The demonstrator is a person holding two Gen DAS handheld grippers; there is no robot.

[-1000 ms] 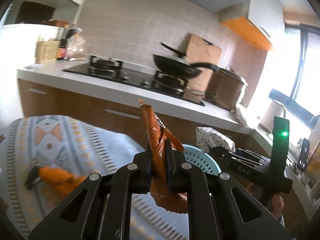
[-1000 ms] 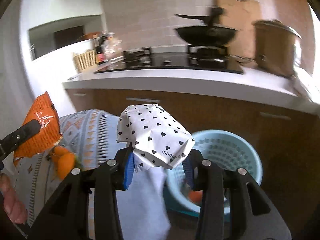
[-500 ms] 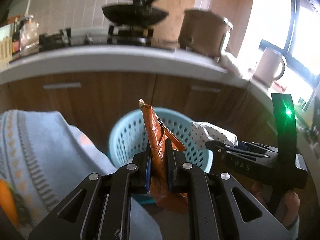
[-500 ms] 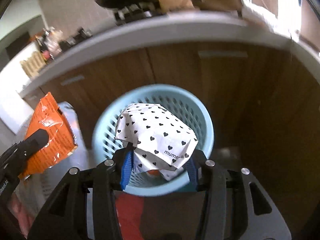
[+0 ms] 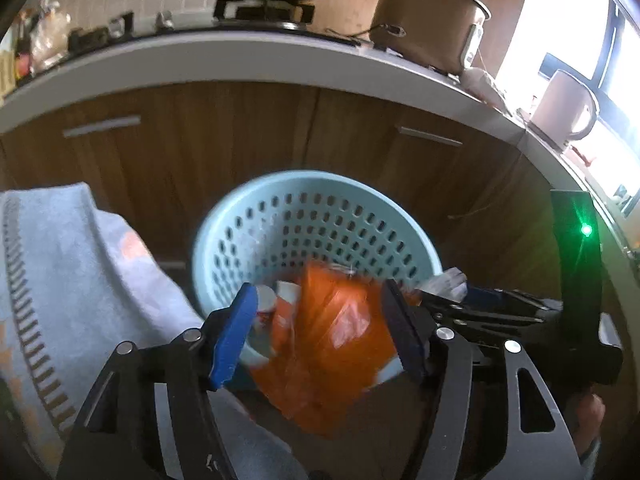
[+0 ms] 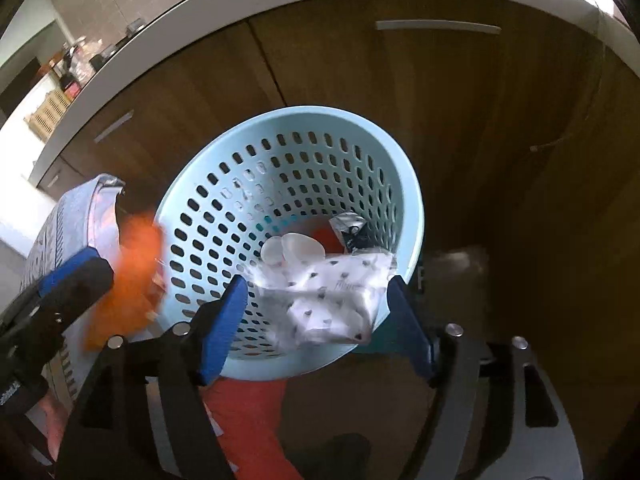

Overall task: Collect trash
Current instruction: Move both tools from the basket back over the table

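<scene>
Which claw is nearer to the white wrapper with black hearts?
Right. The right claw, jaws opening, has the white wrapper loose between them; the left claw stands off to its left, by the orange wrapper.

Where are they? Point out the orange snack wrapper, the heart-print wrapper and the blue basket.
orange snack wrapper (image 5: 332,344), left wrist view, crumpled middle.
heart-print wrapper (image 6: 328,300), right wrist view, printed face.
blue basket (image 6: 280,114), right wrist view, far rim.

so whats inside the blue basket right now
In the blue basket: a white heart-print wrapper, a silver foil wrapper, white round pieces and something red. The wrapper covers whatever lies underneath.
</scene>
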